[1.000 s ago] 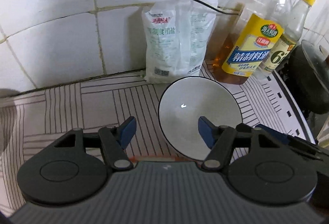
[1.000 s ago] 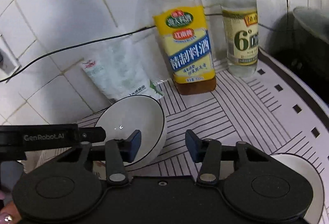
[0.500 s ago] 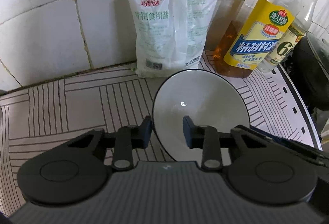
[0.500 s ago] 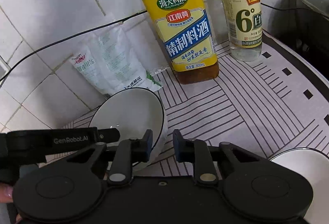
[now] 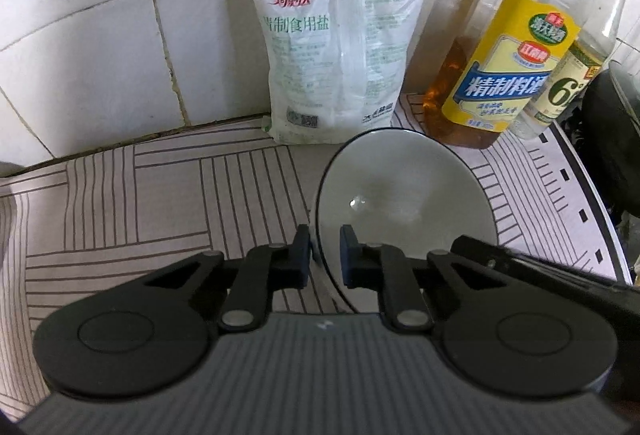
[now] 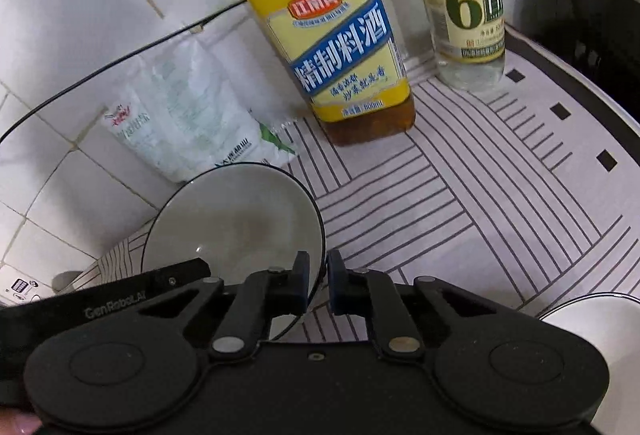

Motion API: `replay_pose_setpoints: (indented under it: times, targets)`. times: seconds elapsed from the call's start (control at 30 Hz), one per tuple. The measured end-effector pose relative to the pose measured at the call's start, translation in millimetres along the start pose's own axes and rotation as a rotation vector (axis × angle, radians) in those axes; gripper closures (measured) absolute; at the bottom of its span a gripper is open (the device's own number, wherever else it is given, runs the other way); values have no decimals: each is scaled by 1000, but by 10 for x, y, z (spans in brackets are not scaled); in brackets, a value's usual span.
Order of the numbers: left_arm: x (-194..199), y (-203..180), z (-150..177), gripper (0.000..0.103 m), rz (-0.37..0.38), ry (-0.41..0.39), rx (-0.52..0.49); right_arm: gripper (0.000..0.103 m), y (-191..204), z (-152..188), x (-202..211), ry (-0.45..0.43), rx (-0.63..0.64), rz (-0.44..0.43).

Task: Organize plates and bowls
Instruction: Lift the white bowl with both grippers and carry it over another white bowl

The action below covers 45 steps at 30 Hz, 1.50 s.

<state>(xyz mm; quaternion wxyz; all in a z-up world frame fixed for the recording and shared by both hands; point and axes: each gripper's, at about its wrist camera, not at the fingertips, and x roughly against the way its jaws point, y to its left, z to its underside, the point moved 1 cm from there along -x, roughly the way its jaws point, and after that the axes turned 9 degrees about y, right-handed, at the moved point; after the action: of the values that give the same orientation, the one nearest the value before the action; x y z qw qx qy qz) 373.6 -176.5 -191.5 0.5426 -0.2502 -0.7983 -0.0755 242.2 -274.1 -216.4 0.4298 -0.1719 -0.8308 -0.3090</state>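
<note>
A white bowl with a dark rim sits on the striped mat near the wall. My left gripper is shut on the bowl's left rim, one finger inside and one outside. The same bowl shows in the right wrist view. My right gripper is shut on the bowl's right rim. A second white dish peeks in at the lower right of the right wrist view.
A salt bag leans on the tiled wall behind the bowl. A yellow-labelled cooking wine bottle and a clear vinegar bottle stand to its right. A dark pot sits at the far right. A black cable runs along the wall.
Both grippers have closed from open onto opposite rims of the bowl and have moved in closer to it.
</note>
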Motion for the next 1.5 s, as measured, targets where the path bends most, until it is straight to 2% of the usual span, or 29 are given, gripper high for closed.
replay_pose_setpoints:
  times: [0.07,0.17,0.27,0.37,0.67,0.7,0.93,1.07,1.5]
  targets:
    - [86,-14,28,89,12,-10,-10,90,48,20,93,-18,41,15]
    - [272,-57,91,89,17,-42,-25,90,10,40,257,-20,26,-37]
    - [460,-144,152,89,18,-60,-53,89,22,92,457,-56,39,-51]
    - [668,-241,237,89,13,-88,-117,89,25,148,661,-73,44,-82]
    - [1209,-510,473,88,-5,-94,-160,89,41,423,1262,-100,83,-115]
    - [1252,-551,509,88,-7,-90,-161,89,26,461,1322,-120,78,-117]
    - [1455,-895,810,88,-10,-33,-168,89,-248,667,1711,-120,91,-133]
    - [1477,-1080,975,88,-10,2,-162,89,-448,781,1846,-98,106,-141]
    - [1261,-1605,1254,87,-21,123,-145,89,-1032,903,1883,14,138,-149]
